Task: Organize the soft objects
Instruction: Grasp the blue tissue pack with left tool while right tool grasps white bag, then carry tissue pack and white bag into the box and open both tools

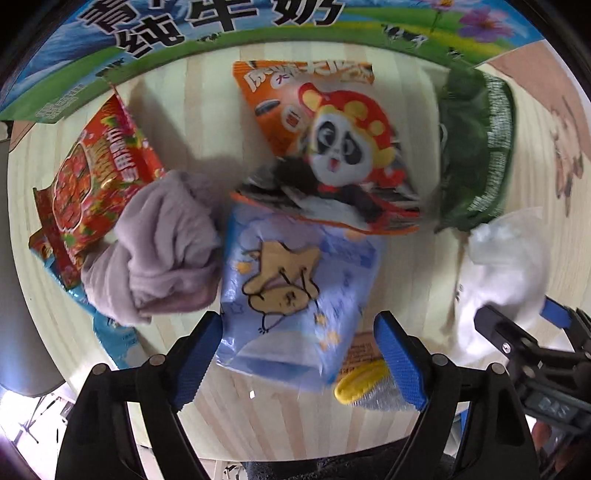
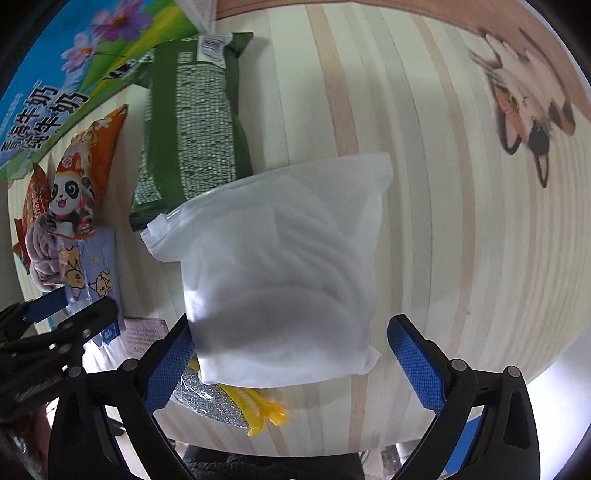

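My left gripper (image 1: 301, 354) is open, its blue pads either side of a pale blue tissue pack (image 1: 295, 295) with cartoon cats. A rolled lilac cloth (image 1: 166, 243) lies left of it. An orange panda snack bag (image 1: 325, 147) lies behind it. My right gripper (image 2: 291, 365) is open around the near end of a white frosted zip bag (image 2: 280, 266) that lies flat on the table. The left gripper also shows in the right wrist view (image 2: 70, 314), and the right gripper shows in the left wrist view (image 1: 524, 325).
A red snack bag (image 1: 92, 177) lies at the left and a green bag (image 2: 195, 118) behind the white bag. A yellow and silver packet (image 2: 236, 402) lies under the white bag's near edge. A milk carton box (image 1: 221, 33) stands along the back. The pale wooden table (image 2: 424, 184) bears a cat print (image 2: 524, 96).
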`<state>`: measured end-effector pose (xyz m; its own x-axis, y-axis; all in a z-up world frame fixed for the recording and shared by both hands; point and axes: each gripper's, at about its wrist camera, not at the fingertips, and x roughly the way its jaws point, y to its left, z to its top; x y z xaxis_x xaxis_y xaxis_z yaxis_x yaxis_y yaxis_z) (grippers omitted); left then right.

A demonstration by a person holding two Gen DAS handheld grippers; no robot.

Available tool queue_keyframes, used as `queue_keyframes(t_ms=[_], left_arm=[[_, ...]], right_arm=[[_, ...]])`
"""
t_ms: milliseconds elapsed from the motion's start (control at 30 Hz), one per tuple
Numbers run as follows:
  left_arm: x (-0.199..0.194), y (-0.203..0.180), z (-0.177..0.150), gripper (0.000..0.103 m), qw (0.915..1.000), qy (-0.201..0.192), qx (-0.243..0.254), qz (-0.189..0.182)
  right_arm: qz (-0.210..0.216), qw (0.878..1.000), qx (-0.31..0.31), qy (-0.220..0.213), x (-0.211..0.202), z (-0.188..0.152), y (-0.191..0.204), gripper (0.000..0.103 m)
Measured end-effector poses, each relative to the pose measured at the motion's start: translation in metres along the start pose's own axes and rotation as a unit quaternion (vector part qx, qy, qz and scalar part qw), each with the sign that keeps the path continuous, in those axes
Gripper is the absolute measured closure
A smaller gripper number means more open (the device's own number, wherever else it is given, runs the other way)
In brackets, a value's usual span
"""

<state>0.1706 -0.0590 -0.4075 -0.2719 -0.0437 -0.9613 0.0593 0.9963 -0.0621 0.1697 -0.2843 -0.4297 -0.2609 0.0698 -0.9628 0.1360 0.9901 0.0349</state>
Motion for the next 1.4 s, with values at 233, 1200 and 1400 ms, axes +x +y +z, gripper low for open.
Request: queue_keyframes(t_ms=[233,1200,1400], left_arm=[[0.01,0.008,-0.004,0.05,0.9996,-0.012,-0.021,0.012],[-0.202,0.07,0.09,0.06,0.9804,-0.165,-0.075,-0.078],[-0.185,0.096,0.202,0.06,0.9853,-0.098,-0.09,-0.106]], right_arm=[[0.017,1.0,0.006,0.019,0.007,0.005,0.0,0.003],[0.102,0.981,-0.07,-0.15,-0.19,0.052,0.104,0.027],[0.075,0.988,-0.055,-0.127,-0.177,0.147,0.15,0.027]])
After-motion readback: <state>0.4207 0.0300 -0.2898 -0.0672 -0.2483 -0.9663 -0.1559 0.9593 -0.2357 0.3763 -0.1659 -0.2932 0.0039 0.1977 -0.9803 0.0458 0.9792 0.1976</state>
